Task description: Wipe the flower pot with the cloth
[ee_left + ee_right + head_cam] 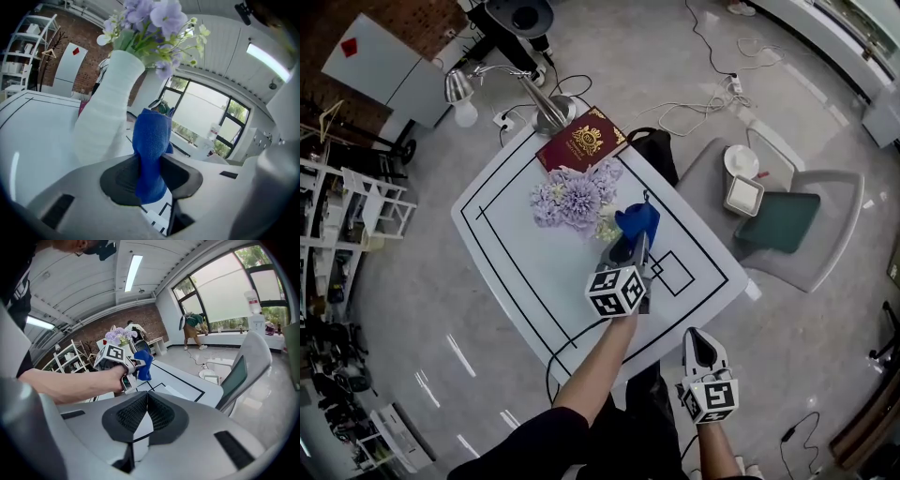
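A white flower pot [110,108] with purple flowers [154,28] stands on the white table [525,272]; from the head view only its blooms [572,202] show. My left gripper [630,248] is shut on a blue cloth [637,223], which sticks up from between the jaws [151,150] just right of the pot; I cannot tell whether it touches it. My right gripper [703,361] hangs off the table's front right corner, shut with nothing in it. In the right gripper view its pads meet [146,397], and the left gripper [133,363] with the cloth [143,363] shows ahead.
A dark red book [581,141] and a desk lamp [548,112] sit at the table's far end behind the flowers. A grey chair [834,234] with a teal cushion and a small white side table [741,187] stand to the right. Cables lie on the floor.
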